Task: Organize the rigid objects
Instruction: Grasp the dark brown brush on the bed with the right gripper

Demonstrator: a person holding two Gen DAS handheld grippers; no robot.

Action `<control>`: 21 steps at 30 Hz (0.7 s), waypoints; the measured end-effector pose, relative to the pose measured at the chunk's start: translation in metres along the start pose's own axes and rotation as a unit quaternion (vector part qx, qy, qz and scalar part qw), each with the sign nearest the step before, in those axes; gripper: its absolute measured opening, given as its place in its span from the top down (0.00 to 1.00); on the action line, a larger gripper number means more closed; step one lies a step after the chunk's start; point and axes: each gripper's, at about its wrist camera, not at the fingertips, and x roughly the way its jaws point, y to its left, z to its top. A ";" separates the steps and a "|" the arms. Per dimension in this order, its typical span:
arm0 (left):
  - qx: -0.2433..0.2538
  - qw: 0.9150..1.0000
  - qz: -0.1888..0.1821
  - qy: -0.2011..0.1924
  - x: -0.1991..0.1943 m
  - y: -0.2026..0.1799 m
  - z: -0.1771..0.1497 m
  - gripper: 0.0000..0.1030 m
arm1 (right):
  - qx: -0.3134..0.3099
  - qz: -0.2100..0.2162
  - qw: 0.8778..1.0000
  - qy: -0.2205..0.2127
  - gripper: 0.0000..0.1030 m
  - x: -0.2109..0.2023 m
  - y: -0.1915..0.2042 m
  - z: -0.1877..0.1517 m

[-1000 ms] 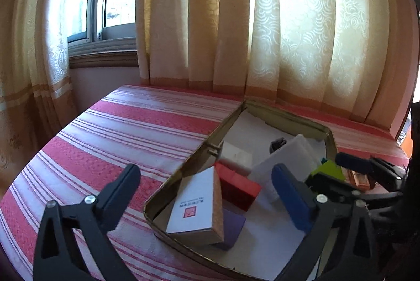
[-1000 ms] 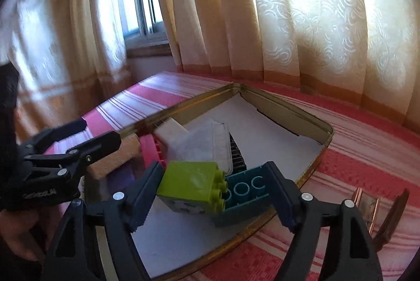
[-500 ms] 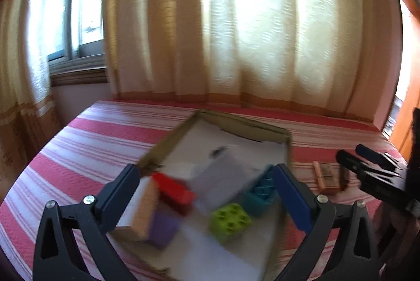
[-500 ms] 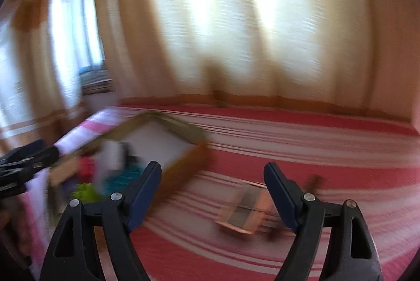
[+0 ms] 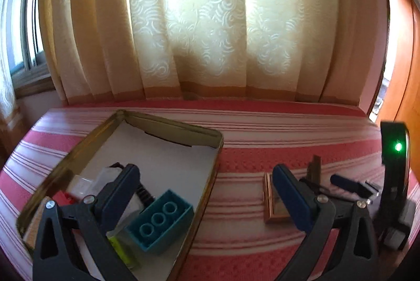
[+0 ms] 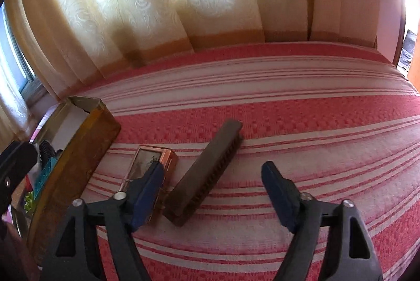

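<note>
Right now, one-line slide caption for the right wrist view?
Right gripper, jaws closing and empty, hovers over a dark brush and copper case lying on the striped cloth beside the tin tray.

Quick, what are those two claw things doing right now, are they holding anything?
Left gripper: open, holding nothing.
Right gripper: open, jaws closing, empty, above the dark brush.

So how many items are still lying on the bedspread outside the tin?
2: a copper-framed box beside the tin, and a dark brush just right of it. Anything behind the fingers or out of frame could be hidden.
</note>
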 end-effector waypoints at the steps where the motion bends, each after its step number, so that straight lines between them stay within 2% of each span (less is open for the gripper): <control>1: -0.006 1.000 -0.002 0.002 0.002 0.001 0.000 0.00 | -0.002 -0.008 1.000 0.010 0.32 0.004 0.001 0.001; 4: -0.007 1.000 -0.009 0.001 0.001 -0.002 -0.002 0.00 | -0.014 -0.019 1.000 0.019 0.49 0.008 0.002 0.003; 6: 0.000 1.000 -0.014 0.001 0.001 -0.008 -0.004 0.00 | -0.031 -0.038 0.999 0.021 0.66 0.009 0.004 0.002; 7: 0.003 1.000 -0.017 0.000 0.001 -0.012 -0.005 0.00 | -0.039 -0.040 0.998 0.022 0.78 0.009 0.004 0.001; 8: 0.008 1.000 -0.023 -0.002 0.000 -0.015 -0.006 0.00 | -0.043 -0.039 0.998 0.023 0.83 0.008 0.003 0.000; 15: 0.051 0.997 -0.056 0.002 -0.001 -0.047 -0.016 0.03 | -0.027 -0.029 0.999 0.016 0.83 -0.004 -0.024 -0.008; 17: 0.064 0.996 -0.065 0.009 0.002 -0.059 -0.020 0.09 | -0.011 -0.023 1.000 0.012 0.83 -0.008 -0.036 -0.009; 21: 0.086 0.993 -0.081 0.031 0.011 -0.076 -0.025 0.29 | 0.018 -0.012 1.000 0.009 0.83 -0.012 -0.051 -0.012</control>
